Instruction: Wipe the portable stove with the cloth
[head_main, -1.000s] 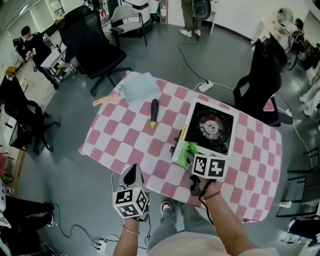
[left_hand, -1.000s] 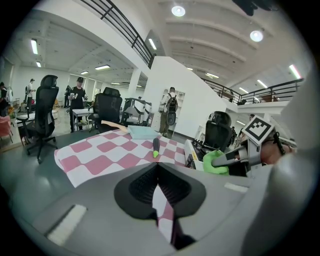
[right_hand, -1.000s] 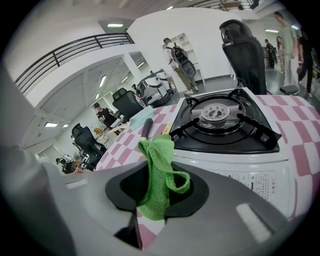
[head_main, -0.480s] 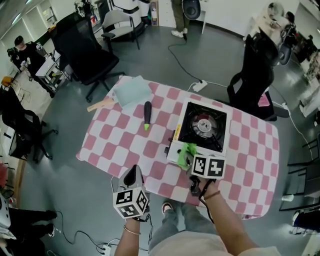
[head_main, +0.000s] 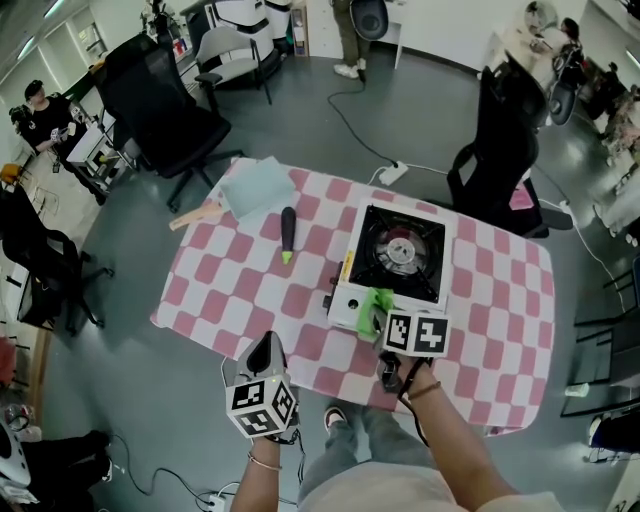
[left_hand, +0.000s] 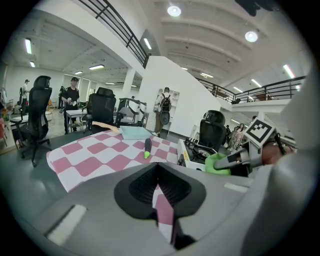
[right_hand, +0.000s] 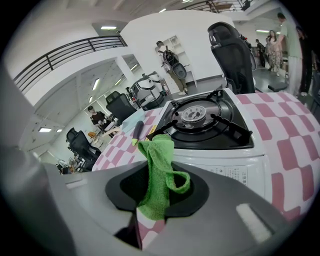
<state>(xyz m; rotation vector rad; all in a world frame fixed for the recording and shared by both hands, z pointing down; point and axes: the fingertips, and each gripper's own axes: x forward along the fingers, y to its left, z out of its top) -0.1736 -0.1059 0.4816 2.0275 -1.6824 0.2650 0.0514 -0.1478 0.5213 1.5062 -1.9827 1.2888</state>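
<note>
The right gripper is squeezing the green cloth between its jaws. The cloth is sticking up out of them in a soft bunch. In the head view this gripper is sitting just below the middle of the frame, a little to the right. The cloth is hanging right at the near edge of the portable stove. I cannot tell if the two are touching.

The stove is sitting on the pink and white checked table cover, a little right of the middle of the frame. Its black burner is facing up.

The left gripper is hanging at the lower left of the head view, by the near edge of the table. Its jaws are pressing together and they are holding nothing. It is well apart from the stove.

A black stick with a green tip is lying on the cover, left of the stove. A light blue flat thing is lying at the table's upper left corner. A wooden piece is poking out just beside it.
</note>
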